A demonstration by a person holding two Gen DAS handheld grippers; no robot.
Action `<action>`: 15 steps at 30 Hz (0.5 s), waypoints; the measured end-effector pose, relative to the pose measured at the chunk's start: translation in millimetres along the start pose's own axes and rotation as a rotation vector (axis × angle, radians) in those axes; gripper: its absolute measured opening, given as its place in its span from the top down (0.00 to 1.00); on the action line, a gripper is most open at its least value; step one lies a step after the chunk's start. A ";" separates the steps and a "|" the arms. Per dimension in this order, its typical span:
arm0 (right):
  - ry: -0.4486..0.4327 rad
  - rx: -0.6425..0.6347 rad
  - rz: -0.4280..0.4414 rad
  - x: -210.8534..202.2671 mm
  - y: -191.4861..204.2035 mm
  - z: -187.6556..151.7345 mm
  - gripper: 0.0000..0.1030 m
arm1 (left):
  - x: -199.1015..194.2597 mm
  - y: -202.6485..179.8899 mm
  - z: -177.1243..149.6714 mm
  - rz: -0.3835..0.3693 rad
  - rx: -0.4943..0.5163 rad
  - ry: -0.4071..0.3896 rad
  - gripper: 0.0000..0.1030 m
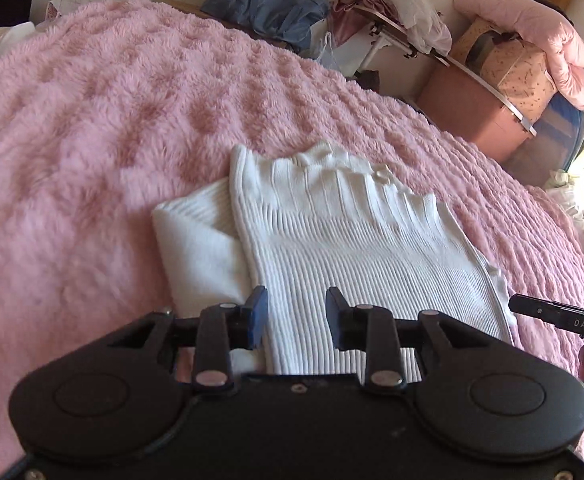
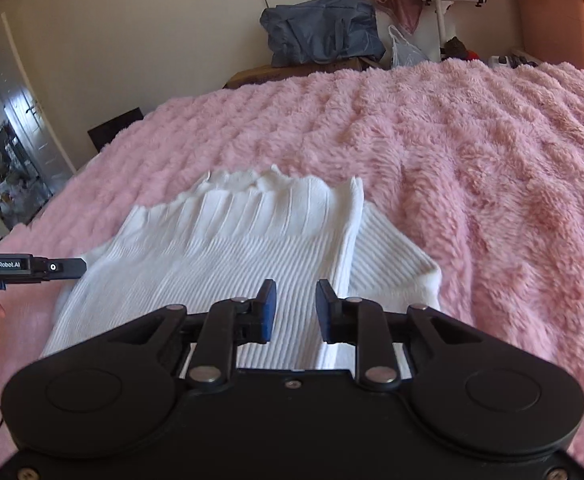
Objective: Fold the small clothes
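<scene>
White top folded on pink blanket; both jaws part-open, empty. Pink bin contents unseen.

The sweater lies on the blanket, its sleeve folded out at one side beneath the body. Behind the bed (against the wall) sits a bag, with a storage box further right.

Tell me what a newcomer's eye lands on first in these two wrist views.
First, the white ribbed knit top lying partly folded on the fluffy pink blanket, its ruffled hem away from the cameras. Next, the left gripper and right gripper, each hovering over the top's near end with blue pads apart and nothing between them. Behind the bed sits a blue bag by the wall.
</scene>
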State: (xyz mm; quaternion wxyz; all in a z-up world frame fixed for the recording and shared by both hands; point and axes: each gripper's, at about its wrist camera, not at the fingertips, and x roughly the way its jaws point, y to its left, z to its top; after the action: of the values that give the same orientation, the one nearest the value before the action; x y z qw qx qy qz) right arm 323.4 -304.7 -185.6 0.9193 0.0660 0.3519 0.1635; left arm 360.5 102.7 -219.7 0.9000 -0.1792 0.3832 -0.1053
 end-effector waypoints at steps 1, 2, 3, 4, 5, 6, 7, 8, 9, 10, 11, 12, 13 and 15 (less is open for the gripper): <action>0.015 0.007 -0.004 -7.4 -0.2 -8.2 0.78 | -7.5 1.4 -10.8 0.000 -0.008 0.007 0.70; 0.030 0.013 -0.011 -12.8 -0.2 -15.7 0.78 | -12.8 1.8 -20.2 0.002 -0.012 0.015 0.70; 0.049 0.016 -0.018 -16.4 0.2 -23.3 0.78 | -16.2 2.2 -27.6 0.008 -0.013 0.019 0.70; 0.063 0.017 -0.020 -19.0 0.3 -30.8 0.78 | -17.5 2.2 -35.1 0.012 -0.010 0.030 0.70; 0.074 0.016 -0.026 -19.8 0.4 -37.0 0.78 | -16.5 2.1 -41.3 0.018 -0.003 0.044 0.70; 0.084 0.016 -0.036 -19.2 0.6 -42.3 0.78 | -15.8 2.6 -46.1 0.026 -0.007 0.048 0.70; 0.097 0.019 -0.042 -17.8 0.4 -46.5 0.78 | -14.0 3.9 -50.0 0.022 -0.015 0.057 0.70; 0.108 0.028 -0.042 -16.0 0.0 -50.1 0.78 | -12.1 6.0 -51.9 0.009 -0.039 0.067 0.70; 0.112 0.039 -0.035 -15.3 -0.2 -53.1 0.78 | -11.0 8.7 -53.8 -0.007 -0.071 0.068 0.73; 0.112 0.040 -0.032 -15.8 0.6 -55.5 0.78 | -10.0 10.1 -55.2 -0.024 -0.091 0.073 0.74; 0.112 0.039 -0.037 -15.3 1.3 -56.7 0.78 | -8.1 10.2 -55.2 -0.028 -0.098 0.080 0.74; 0.110 0.049 -0.038 -15.6 1.0 -57.3 0.81 | -7.1 10.2 -55.2 -0.028 -0.104 0.084 0.82; 0.115 0.066 -0.026 -15.8 0.4 -57.4 0.86 | -6.1 10.5 -54.7 -0.038 -0.105 0.097 0.89; 0.118 0.062 -0.026 -17.9 1.1 -56.6 0.88 | -7.2 9.3 -55.3 -0.035 -0.093 0.112 0.94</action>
State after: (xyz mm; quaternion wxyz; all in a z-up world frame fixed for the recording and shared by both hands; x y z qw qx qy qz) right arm 272.7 -309.5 -216.3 0.8965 0.0803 0.4112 0.1439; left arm 315.8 100.2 -254.3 0.8659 -0.2215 0.4341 -0.1129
